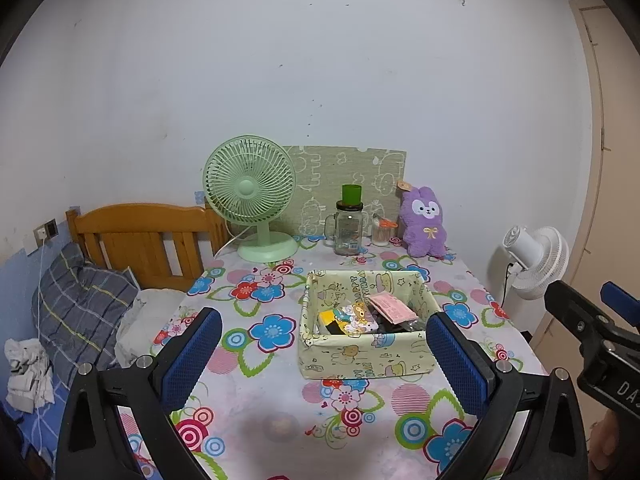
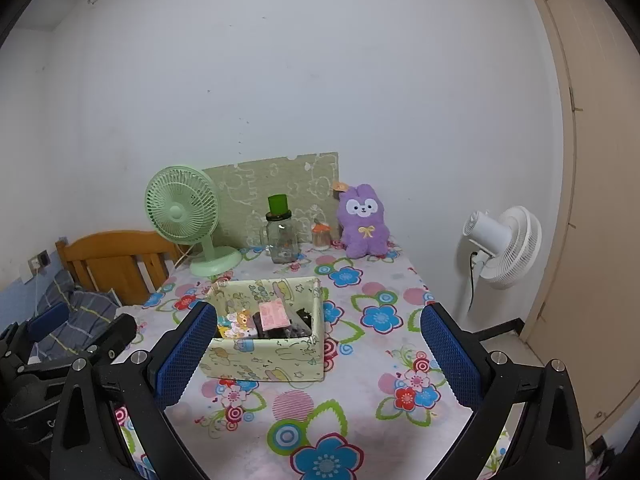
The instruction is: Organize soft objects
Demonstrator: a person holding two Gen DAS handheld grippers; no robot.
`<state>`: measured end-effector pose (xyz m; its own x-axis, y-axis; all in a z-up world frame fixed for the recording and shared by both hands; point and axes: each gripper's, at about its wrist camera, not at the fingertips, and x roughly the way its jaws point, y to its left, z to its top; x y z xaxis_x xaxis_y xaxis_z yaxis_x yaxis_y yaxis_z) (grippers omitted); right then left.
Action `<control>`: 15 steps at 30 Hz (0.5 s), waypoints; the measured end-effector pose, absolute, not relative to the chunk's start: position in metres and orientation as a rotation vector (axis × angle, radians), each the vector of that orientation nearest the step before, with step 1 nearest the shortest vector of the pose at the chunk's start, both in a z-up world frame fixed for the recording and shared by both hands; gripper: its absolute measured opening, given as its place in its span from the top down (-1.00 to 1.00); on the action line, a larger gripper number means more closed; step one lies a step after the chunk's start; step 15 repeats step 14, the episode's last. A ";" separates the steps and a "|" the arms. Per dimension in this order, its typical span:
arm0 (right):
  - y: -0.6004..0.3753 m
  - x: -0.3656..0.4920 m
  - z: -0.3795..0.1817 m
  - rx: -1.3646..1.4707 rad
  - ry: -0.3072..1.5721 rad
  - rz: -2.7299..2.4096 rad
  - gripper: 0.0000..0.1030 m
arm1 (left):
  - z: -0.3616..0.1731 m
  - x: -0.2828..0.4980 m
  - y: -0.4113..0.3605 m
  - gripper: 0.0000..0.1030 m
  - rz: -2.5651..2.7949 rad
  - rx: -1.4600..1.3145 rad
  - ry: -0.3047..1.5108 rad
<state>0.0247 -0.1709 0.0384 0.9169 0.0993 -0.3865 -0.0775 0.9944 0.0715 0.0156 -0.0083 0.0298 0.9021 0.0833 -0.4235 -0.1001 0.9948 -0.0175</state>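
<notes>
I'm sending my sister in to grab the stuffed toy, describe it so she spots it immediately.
Find the flower-print table against the white wall. At its far right corner, right of the glass jar, sits the plush bunny. It's the only fluffy purple thing there, with a white face and yellow bow.

A plain white wall [image 1: 320,60] rose straight ahead of both claws, marked by a few dark specks. A table under a flowered cloth [image 1: 280,400] stretched forward from beneath them to that wall. To the left of the left claw stood a wooden headboard [image 1: 140,236] with a plaid pillow [image 1: 80,308] lying below it. To the right of the right claw stood a white fan [image 2: 504,244] before a beige door [image 2: 600,200].
</notes>
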 end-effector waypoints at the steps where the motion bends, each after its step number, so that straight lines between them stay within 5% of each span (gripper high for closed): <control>1: -0.171 0.026 0.038 0.055 0.403 0.091 -0.99 | 0.030 0.016 -0.008 -0.99 0.095 -0.036 0.436; 15: -0.166 0.038 0.030 0.050 0.433 0.104 -0.99 | 0.028 0.023 -0.008 -0.99 0.110 -0.027 0.441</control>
